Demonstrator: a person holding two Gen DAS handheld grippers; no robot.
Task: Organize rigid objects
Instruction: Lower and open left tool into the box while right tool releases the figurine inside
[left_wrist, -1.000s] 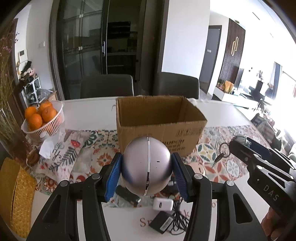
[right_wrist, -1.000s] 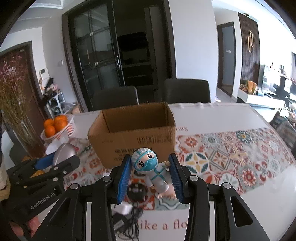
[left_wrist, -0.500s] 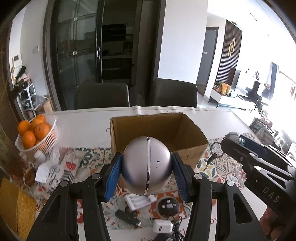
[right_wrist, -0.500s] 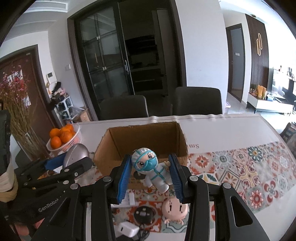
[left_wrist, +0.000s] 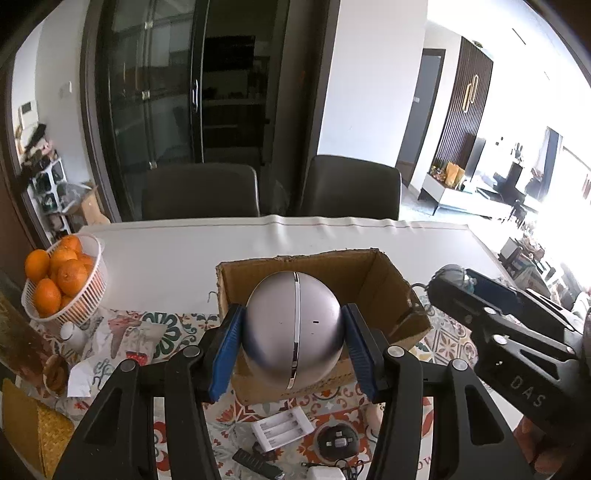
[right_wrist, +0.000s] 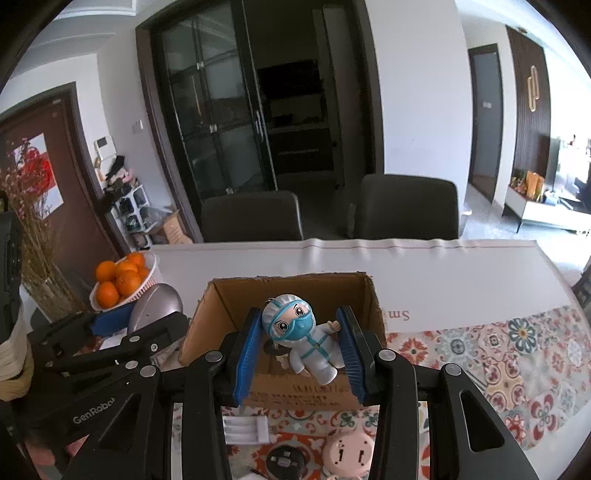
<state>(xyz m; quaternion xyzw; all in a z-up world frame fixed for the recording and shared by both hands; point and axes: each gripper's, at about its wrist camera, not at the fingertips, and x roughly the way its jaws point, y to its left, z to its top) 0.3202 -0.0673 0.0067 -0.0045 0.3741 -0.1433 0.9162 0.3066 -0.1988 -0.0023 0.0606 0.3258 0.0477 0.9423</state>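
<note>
While the left gripper (left_wrist: 292, 350) has its blue pads clamped on a silver ball (left_wrist: 292, 334) right over the near wall of the open cardboard box (left_wrist: 384, 280) mid-table, the right gripper (right_wrist: 299, 356) is squeezing a little masked medic figurine (right_wrist: 303, 341) above that same box.

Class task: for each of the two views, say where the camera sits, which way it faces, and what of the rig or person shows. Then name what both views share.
Left wrist: sits behind the left gripper, facing forward over the cardboard box; its fingers clamp a silver ball; the right gripper intrudes from the right.
Right wrist: sits behind the right gripper, facing the same box; it holds a masked figurine; the left gripper shows at left.
Shared: box, basket of oranges, two chairs.
</note>
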